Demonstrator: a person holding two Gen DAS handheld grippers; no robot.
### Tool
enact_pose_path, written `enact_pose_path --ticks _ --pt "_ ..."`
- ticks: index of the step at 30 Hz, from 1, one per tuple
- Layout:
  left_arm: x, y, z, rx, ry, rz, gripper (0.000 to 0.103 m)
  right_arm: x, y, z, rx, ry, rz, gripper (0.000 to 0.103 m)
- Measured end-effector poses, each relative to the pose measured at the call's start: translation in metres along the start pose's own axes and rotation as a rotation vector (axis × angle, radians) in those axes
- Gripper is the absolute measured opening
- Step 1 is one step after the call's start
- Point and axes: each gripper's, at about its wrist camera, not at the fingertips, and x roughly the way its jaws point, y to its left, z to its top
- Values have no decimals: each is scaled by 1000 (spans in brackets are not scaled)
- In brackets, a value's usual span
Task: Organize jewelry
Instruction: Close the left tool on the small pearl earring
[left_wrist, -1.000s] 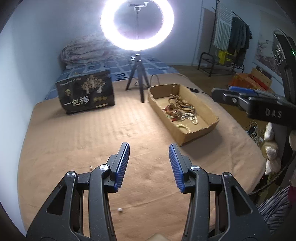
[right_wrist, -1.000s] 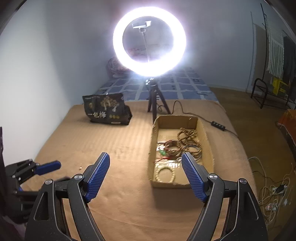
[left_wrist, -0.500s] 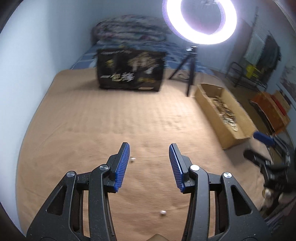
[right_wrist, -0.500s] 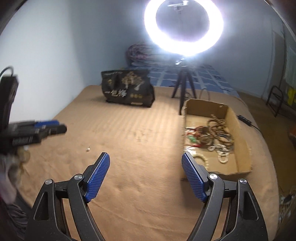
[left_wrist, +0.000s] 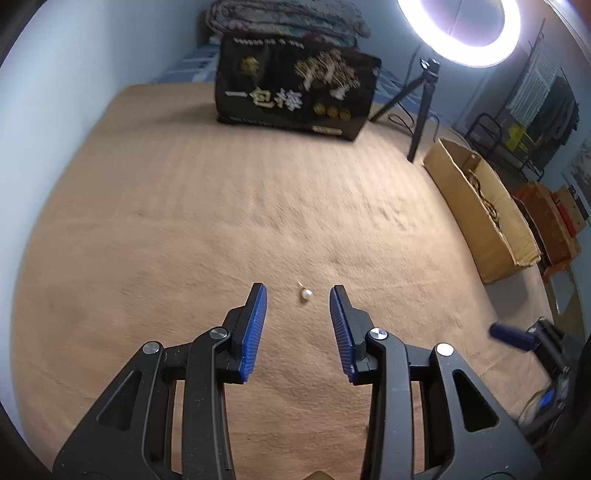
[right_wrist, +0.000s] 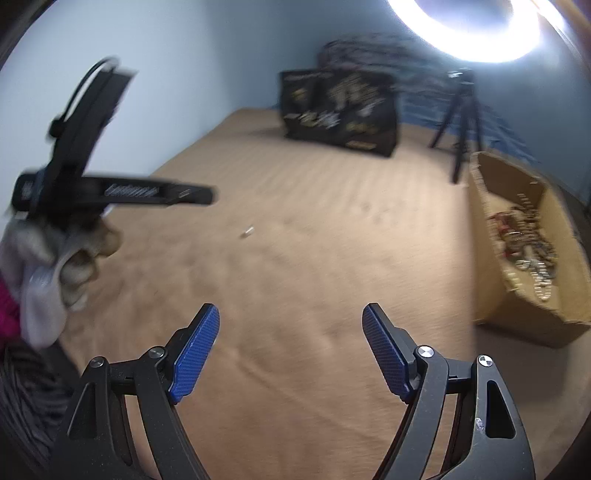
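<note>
A small white pearl earring lies on the tan bed cover, just ahead of my left gripper, which is open with its blue pads either side of it, not touching. The earring shows blurred in the right wrist view. My right gripper is open wide and empty over the cover. A cardboard box holding several bead bracelets stands at the right. The left gripper also shows in the right wrist view, held by a gloved hand.
A black printed bag stands at the back. A ring light on a tripod stands beside the box. A folded quilt lies behind the bag. A clothes rack is at the far right.
Both grippers swung left and moved forward. My left gripper came down toward the pearl earring, which now lies between its fingertips. Both stay open.
</note>
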Motion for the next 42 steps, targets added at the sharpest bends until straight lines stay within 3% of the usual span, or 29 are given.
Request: enact_pose_path --ticks 2,4,10,15,22,24,32,33,35,42 --pt "7 -6 -3 14 18 -10 29 8 12 -7 -36 14 26 74" --pt "14 -11 -5 27 29 -13 29 14 22 -10 -62 35 53 63" --pt "31 -15 -9 33 61 -8 29 35 48 -19 -139 93 97 46" --pt "42 -13 -8 29 77 -3 28 46 57 -21 -157 109 111 45" --pt "57 -13 -5 28 97 17 28 55 57 -19 -147 130 121 34" --pt "61 -12 -3 25 104 22 21 57 58 -19 -147 136 123 33" --pt "71 -9 1 26 117 35 8 66 60 -22 -152 163 126 26" --pt "71 -9 1 28 116 38 7 66 61 -22 -156 163 125 24" --pt "71 -8 0 25 114 38 7 67 61 -22 -157 170 130 9" --pt "65 -8 0 18 99 53 6 62 59 -22 -156 162 154 7"
